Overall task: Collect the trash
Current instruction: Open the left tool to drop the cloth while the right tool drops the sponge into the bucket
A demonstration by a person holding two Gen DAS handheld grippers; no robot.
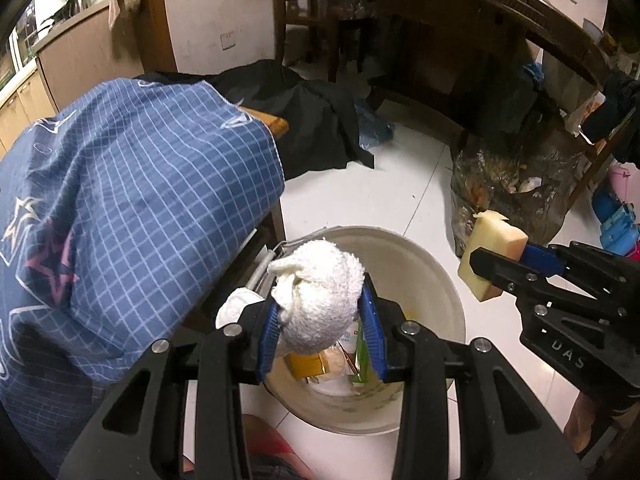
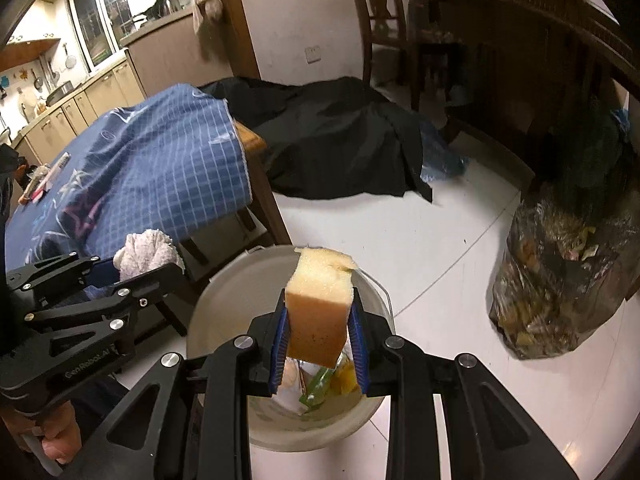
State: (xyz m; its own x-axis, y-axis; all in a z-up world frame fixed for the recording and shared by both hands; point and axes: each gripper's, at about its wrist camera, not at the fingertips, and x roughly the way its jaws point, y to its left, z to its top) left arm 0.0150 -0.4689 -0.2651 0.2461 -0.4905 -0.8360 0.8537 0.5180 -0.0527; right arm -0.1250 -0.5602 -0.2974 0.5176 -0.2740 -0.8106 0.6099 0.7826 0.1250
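Note:
My left gripper (image 1: pixel 320 320) is shut on a bunched white cloth (image 1: pixel 320 292), held just above a white bucket (image 1: pixel 440 280) on the floor. In the right wrist view that cloth (image 2: pixel 146 254) shows at the left in the same gripper (image 2: pixel 140 270). My right gripper (image 2: pixel 318 340) is shut on a yellow sponge (image 2: pixel 318 304) over the bucket (image 2: pixel 216 300). From the left wrist view the sponge (image 1: pixel 492 248) hangs at the right, above the bucket's right rim, in the right gripper (image 1: pixel 500 272). Cartons and wrappers (image 1: pixel 320 364) lie inside the bucket.
A table under a blue checked cloth (image 1: pixel 140 200) stands close on the left, its wooden leg (image 2: pixel 268 200) beside the bucket. A full dark trash bag (image 2: pixel 560 280) sits on the white tile floor at the right. Black fabric (image 2: pixel 340 140) lies on the floor beyond.

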